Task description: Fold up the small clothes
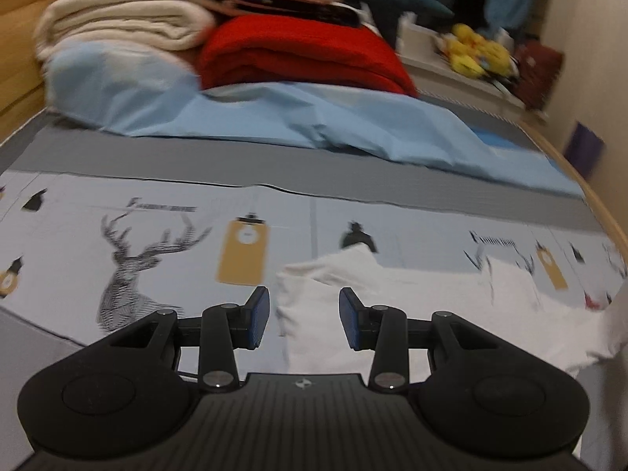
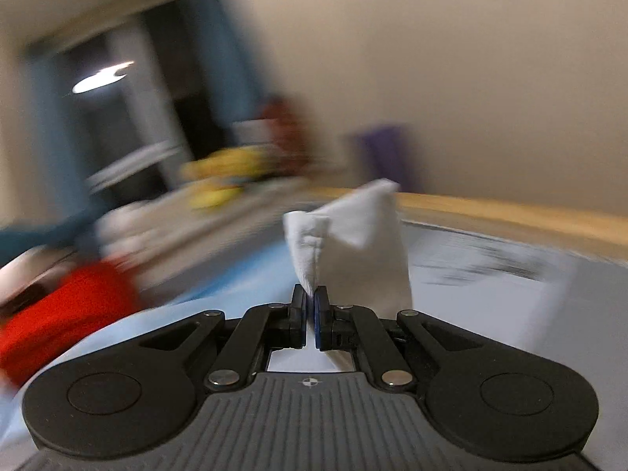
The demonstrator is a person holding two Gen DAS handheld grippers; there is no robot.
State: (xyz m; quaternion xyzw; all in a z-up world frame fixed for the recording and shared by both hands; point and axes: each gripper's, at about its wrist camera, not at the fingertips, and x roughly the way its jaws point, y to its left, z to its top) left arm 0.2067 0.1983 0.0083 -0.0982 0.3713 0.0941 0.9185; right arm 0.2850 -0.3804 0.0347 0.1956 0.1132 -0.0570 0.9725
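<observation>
The white garment [image 2: 353, 243] is the piece I am folding, and in the right wrist view one hemmed corner of it is pinched between the right gripper [image 2: 311, 306], whose jaws are pressed together on the cloth with no gap I can make out. The stitched edge rises straight out of the pads at lower centre of the frame and flops over to the right, so I read this as a corner lifted clear of the bed in order to carry it across the rest of the piece. The background is heavily smeared, so I take little from it beyond a wooden bed rail [image 2: 510, 212] crossing the right half and something red at the lower left.

In the left wrist view the left gripper [image 1: 304, 324] has its jaws apart, blue pads facing each other with nothing between them. It hangs over the near edge of the same white garment [image 1: 392, 314], which lies crumpled across the lower right of the frame on a printed bedcover [image 1: 157, 243] with stags and yellow tags. I judge the open jaws are placed there ready to pin or take a second corner while the right one draws its corner over.

Farther out, in the upper half, a pale blue sheet [image 1: 274, 117] lies bunched, and behind it sit a folded red blanket [image 1: 298, 51] and a stack of cream blankets [image 1: 117, 23]. Yellow plush toys [image 1: 479, 51] rest on a ledge at the upper right.
</observation>
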